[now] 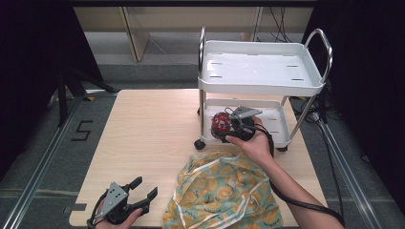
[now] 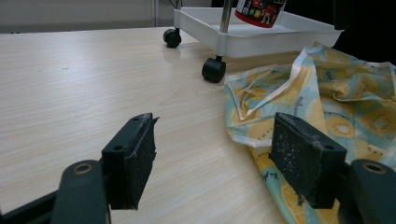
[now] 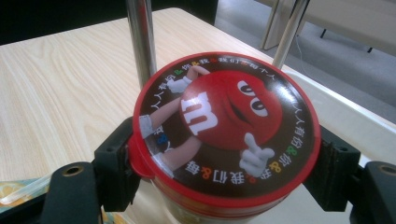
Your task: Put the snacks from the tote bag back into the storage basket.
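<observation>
Over at the cart's lower shelf (image 1: 279, 125), the right gripper (image 1: 228, 127) has its jaws clamped on either side of the red-lidded candy tub (image 1: 220, 122), just below the lid, and you can see from the right gripper view why: the grip sits under the lid's rim, so the tub (image 3: 227, 133) hangs upright and can't slip down. It's held at the left end of that shelf, close to the chrome post (image 3: 141, 39), and I can't tell whether its base is touching the tray yet. Near left on the surface (image 1: 148, 129), the left gripper (image 1: 143, 192) waits with its jaws apart and nothing between them, kept low and out of the way. Between the two lies the crumpled fruit-print bag (image 1: 224, 193), mouth slack toward the cart, likely where things come from. Up top, the cart's upper shelf (image 1: 260, 67) sits bare.
</observation>
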Available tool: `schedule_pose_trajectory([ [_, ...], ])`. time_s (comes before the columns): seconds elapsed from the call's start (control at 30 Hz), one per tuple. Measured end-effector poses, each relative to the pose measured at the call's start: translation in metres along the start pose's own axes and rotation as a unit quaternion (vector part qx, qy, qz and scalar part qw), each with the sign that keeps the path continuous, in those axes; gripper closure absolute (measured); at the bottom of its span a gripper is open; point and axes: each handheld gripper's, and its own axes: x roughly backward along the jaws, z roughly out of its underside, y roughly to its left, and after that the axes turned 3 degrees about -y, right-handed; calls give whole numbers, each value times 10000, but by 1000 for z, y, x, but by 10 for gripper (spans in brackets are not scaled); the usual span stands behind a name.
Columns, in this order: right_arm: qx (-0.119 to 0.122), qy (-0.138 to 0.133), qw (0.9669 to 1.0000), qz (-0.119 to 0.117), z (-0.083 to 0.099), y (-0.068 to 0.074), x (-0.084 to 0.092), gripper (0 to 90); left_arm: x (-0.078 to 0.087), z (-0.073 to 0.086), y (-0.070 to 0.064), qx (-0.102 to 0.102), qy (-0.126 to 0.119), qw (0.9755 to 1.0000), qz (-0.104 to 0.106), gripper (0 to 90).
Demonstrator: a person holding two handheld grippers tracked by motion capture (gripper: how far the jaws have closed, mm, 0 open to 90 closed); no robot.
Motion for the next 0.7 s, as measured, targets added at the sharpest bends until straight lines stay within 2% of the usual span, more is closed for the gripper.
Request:
schedule_pose_trajectory([
  [0.03,-5,26,10000,38,0,0,-1,262,0,0,0,0,4,10000,-7,300],
  [0.1,-20,10,10000,-55,0,0,-2,262,0,0,0,1,4,10000,-10,300],
  [0.13,-22,21,10000,-44,0,1,-3,262,0,0,0,1,-1,10000,1,300],
  [0.17,-5,57,9999,84,0,1,-3,262,0,0,0,3,-3,10000,-8,300],
  [0.4,-159,148,9997,120,1,2,-5,262,0,0,0,7,-3,10000,4,300],
  [0.43,64,59,10000,45,1,-1,-7,262,0,0,0,11,-4,10000,5,300],
  [0.5,61,61,9999,70,1,-1,-6,262,0,0,0,1,5,10000,9,300],
  [0.53,-43,62,10000,-11,1,-1,-7,262,0,0,0,5,1,10000,6,300],
  [0.63,-46,71,10000,-11,1,-2,-8,262,0,0,0,11,3,10000,-8,300],
  [0.7,-39,96,9999,99,1,-2,-9,262,-1,0,0,39,-52,10000,40,300],
])
